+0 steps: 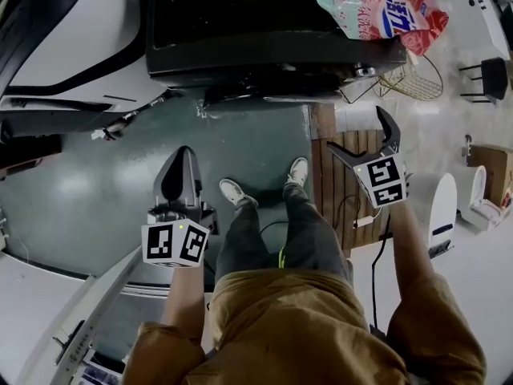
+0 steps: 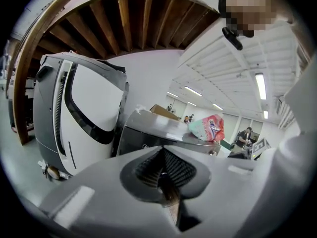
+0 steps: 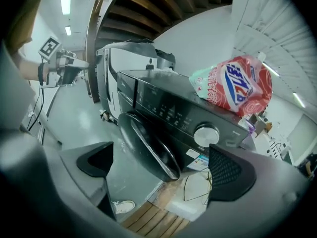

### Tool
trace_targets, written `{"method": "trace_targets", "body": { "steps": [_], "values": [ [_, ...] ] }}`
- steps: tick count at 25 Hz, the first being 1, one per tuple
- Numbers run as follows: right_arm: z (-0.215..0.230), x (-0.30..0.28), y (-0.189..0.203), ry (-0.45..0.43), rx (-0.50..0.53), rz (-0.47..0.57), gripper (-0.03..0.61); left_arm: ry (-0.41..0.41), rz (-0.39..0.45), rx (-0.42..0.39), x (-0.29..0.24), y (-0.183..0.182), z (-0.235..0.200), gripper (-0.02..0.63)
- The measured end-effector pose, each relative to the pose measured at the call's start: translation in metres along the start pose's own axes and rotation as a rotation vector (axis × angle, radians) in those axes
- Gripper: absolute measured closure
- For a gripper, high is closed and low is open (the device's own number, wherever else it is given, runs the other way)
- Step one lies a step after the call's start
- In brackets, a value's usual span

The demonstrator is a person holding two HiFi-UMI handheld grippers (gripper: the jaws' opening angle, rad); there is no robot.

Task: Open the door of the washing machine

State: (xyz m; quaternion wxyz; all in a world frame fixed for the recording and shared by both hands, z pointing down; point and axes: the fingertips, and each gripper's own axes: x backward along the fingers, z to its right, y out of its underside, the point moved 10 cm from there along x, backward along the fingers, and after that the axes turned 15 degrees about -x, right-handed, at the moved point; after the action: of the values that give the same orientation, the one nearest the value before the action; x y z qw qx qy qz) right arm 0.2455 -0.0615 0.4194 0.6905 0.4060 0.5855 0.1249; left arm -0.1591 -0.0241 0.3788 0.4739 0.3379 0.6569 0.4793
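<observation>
The black washing machine (image 1: 264, 22) stands ahead of my feet, with a pink detergent bag (image 1: 377, 10) lying on its top. In the right gripper view its round door (image 3: 148, 143) hangs partly swung out from the front, below the control panel and the silver dial (image 3: 206, 134). My right gripper (image 1: 365, 139) is held open in the air short of the machine's right front corner, with nothing between its pads (image 3: 230, 172). Lower left, my left gripper (image 1: 178, 175) points toward the machine, well back from it. Its jaws (image 2: 163, 175) are closed together and hold nothing.
A large white machine (image 1: 72, 46) stands left of the washer. A wire basket (image 1: 413, 79) and a black stool (image 1: 489, 77) are to the right. A wooden slatted platform (image 1: 345, 191) with a cable lies on the floor under my right arm.
</observation>
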Motion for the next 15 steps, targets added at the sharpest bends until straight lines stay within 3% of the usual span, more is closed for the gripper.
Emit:
{"method": "trace_targets", "body": {
  "steps": [15],
  "values": [
    [0.045, -0.139, 0.079, -0.021, 0.084, -0.264, 0.006, -0.083, -0.088, -0.015, 0.001, 0.029, 0.002, 0.552]
  ]
}}
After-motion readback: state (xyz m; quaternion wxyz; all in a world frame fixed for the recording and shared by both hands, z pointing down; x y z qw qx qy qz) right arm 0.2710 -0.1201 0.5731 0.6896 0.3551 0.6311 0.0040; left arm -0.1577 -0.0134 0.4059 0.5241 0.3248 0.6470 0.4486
